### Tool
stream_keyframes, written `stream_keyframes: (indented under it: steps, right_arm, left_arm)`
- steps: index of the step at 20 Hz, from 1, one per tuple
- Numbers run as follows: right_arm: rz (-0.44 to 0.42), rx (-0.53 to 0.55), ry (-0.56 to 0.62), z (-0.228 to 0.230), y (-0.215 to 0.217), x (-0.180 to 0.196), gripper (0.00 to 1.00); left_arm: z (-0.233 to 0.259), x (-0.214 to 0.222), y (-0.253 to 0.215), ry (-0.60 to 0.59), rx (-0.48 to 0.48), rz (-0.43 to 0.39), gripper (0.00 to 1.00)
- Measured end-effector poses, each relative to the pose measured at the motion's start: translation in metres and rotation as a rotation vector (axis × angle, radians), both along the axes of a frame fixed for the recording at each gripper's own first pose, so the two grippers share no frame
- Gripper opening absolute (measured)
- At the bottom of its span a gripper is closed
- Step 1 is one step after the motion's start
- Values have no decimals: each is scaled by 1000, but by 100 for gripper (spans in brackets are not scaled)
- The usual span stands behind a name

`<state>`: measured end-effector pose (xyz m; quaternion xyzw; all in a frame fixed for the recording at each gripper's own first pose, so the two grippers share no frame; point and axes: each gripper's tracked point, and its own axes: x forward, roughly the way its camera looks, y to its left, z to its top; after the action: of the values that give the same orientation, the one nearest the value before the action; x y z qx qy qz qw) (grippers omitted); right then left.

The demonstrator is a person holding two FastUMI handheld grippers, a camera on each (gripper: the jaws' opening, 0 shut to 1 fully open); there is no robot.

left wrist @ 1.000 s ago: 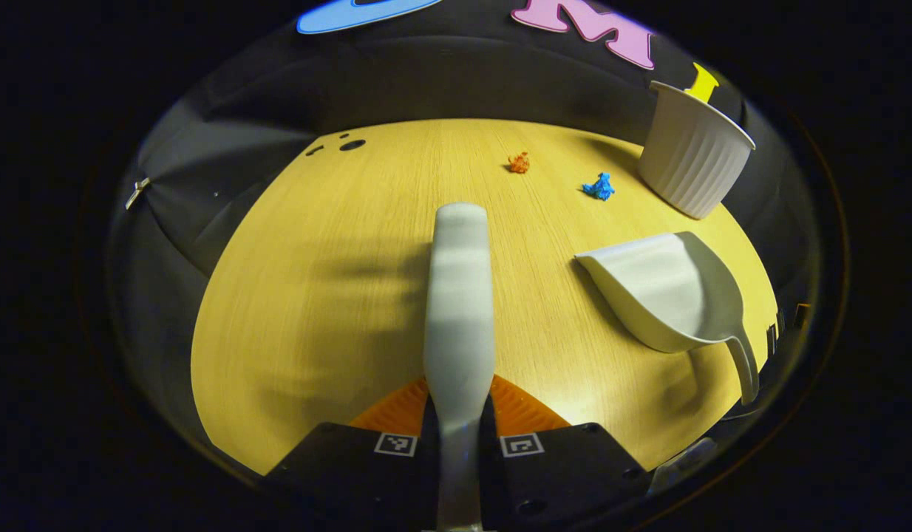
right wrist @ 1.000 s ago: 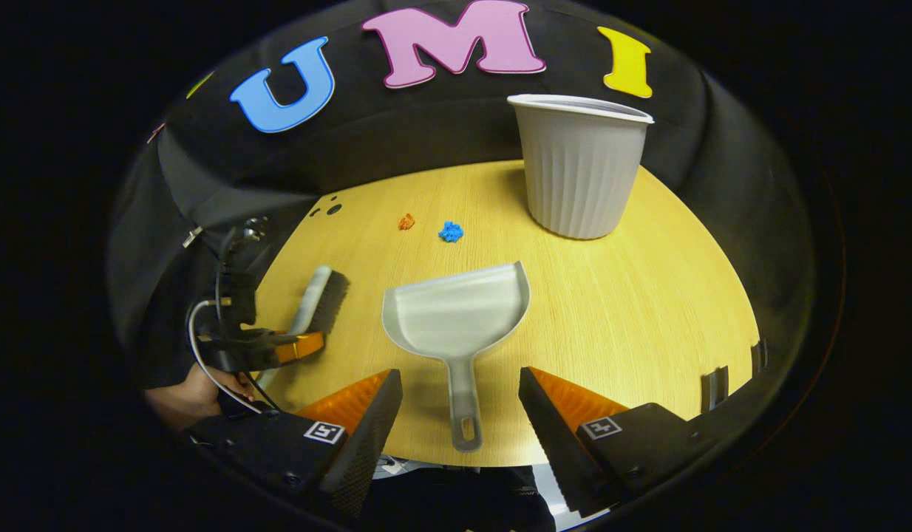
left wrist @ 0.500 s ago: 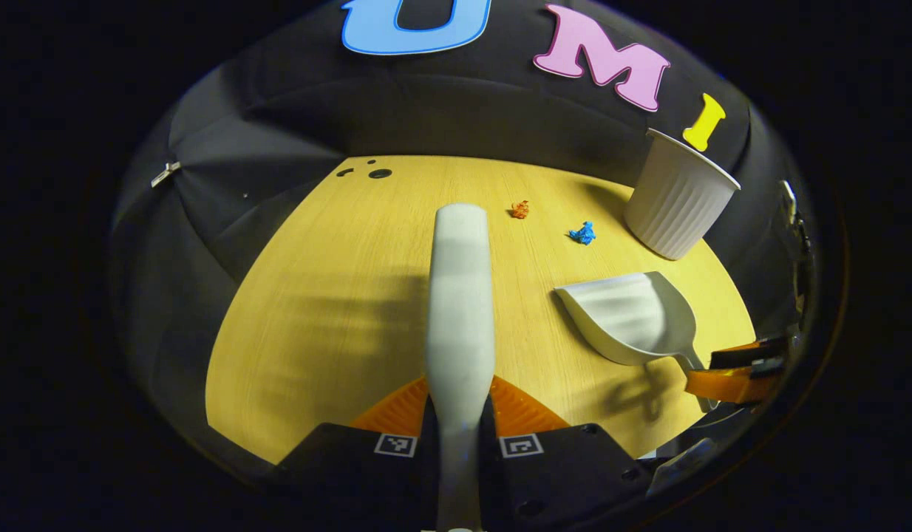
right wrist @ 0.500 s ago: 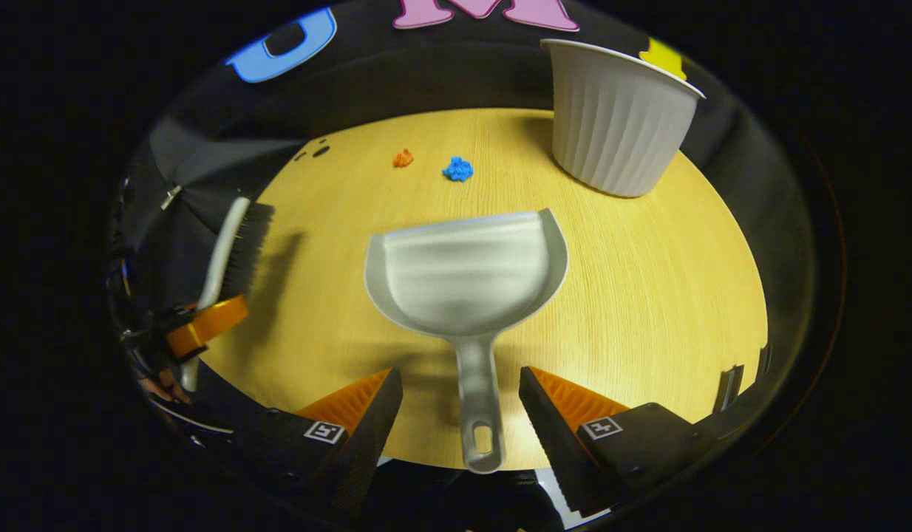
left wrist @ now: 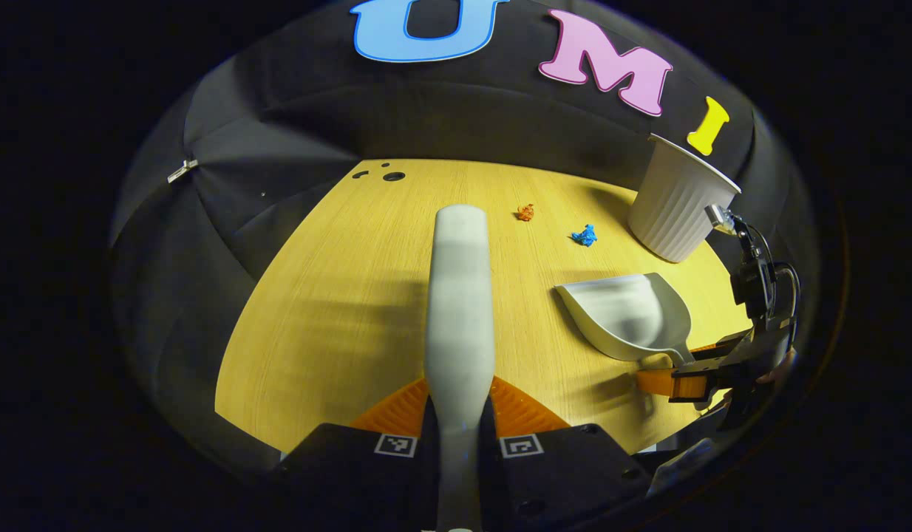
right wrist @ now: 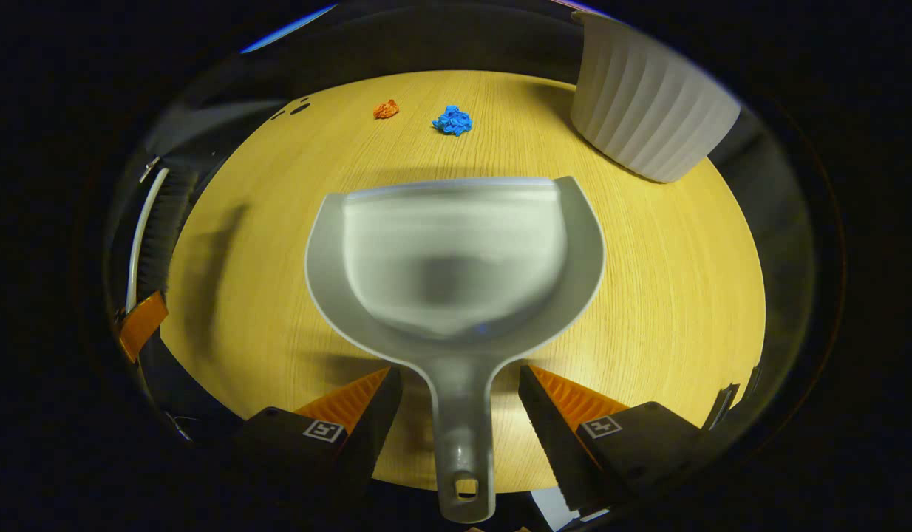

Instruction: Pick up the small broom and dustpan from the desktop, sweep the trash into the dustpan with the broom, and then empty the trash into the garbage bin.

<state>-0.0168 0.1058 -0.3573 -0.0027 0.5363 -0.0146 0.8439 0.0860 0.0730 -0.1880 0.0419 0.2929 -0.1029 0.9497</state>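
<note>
My left gripper [left wrist: 460,405] is shut on the white handle of the small broom [left wrist: 459,295], which points forward above the table. In the right gripper view the broom's black bristles [right wrist: 162,235] show at the far left. The grey dustpan [right wrist: 456,258] lies flat on the desktop, its handle [right wrist: 463,443] running back between the two fingers of my right gripper [right wrist: 460,403]. That gripper is open, with a gap on each side of the handle. An orange scrap [right wrist: 386,109] and a blue scrap [right wrist: 453,120] lie beyond the pan. The white ribbed bin [right wrist: 648,111] stands upright at the far right.
The yellow wooden table [left wrist: 338,295] ends at a near edge just behind both grippers. Small dark holes [left wrist: 392,176] mark its far left corner. In the left gripper view, the right gripper [left wrist: 692,382] and its cable sit at the dustpan [left wrist: 626,318] handle.
My right gripper has moved forward and down, so the dustpan's handle now lies between its open fingers. The left gripper has kept hold of the broom and drawn back slightly.
</note>
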Motion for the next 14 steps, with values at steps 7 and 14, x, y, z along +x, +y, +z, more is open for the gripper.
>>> stream_keyframes:
  steps: [7,14]
  right_arm:
    - [-56,-14,9,-1,-6,14,88]
    - [68,-7,15,-1,1,17,39]
  left_arm:
    - [-4,0,2,25,9,61,27]
    - [-19,-7,-3,79,-40,149,25]
